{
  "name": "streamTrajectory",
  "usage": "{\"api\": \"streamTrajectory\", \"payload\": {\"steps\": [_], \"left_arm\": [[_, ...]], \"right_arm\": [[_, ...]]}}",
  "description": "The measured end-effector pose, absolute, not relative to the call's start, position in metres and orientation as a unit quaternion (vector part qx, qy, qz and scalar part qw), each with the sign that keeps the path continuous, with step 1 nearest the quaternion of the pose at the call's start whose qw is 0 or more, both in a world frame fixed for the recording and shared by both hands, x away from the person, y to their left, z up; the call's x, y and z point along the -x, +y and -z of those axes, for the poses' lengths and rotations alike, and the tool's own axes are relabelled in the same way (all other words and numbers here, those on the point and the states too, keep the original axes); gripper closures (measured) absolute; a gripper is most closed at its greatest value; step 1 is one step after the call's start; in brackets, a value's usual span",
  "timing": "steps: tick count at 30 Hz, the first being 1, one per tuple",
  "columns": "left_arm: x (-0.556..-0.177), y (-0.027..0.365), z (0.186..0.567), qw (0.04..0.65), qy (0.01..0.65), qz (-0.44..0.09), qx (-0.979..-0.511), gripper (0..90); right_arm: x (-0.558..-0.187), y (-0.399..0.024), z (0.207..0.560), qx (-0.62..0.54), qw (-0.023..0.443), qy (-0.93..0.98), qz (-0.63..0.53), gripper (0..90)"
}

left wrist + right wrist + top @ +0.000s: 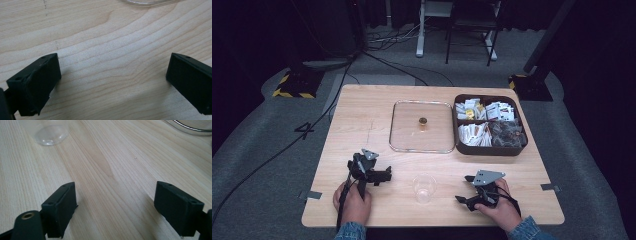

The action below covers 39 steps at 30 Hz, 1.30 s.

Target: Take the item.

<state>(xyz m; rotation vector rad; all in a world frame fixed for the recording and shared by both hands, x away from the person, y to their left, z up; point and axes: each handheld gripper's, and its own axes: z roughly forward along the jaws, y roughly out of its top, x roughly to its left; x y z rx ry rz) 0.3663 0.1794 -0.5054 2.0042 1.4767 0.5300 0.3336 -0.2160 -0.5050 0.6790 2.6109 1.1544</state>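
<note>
A clear plastic cup (424, 188) stands near the table's front edge, between my two grippers; its base (51, 133) appears at the top left of the right gripper view. My left gripper (384, 175) rests low on the wood to the cup's left, jaws wide apart with bare wood between them (113, 75). On the cup's right my right gripper (465, 189) also rests low, open, with nothing between its jaws (115, 202). A clear glass lid (422, 126) with a small gold knob (423, 121) lies flat mid-table.
A dark brown box (488, 148) holding several sachets in compartments sits at the right, beside the lid. Lid rims show at the top of the gripper views (150, 2) (190, 127). Cables and stand legs lie on the floor beyond the table.
</note>
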Motion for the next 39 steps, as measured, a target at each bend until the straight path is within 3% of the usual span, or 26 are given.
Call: {"api": "streamTrajectory", "payload": {"steps": [26,28,30,39], "left_arm": [[-0.367,0.179,0.505,0.292,0.556,-0.201,-0.752,0.0],[-0.367,0.179,0.505,0.292,0.556,-0.2,-0.752,0.0],[-0.367,0.179,0.505,0.292,0.556,-0.201,-0.752,0.0],[-0.367,0.178,0.505,0.292,0.557,-0.2,-0.751,0.0]], "right_arm": [[-0.332,-0.213,0.505,-0.244,0.107,0.883,-0.387,16.6],[-0.332,-0.212,0.503,-0.246,0.103,0.883,-0.385,19.4],[-0.333,-0.213,0.501,-0.25,0.091,0.88,-0.394,22.6],[-0.335,-0.212,0.465,-0.263,0.087,0.867,-0.414,19.1]]}}
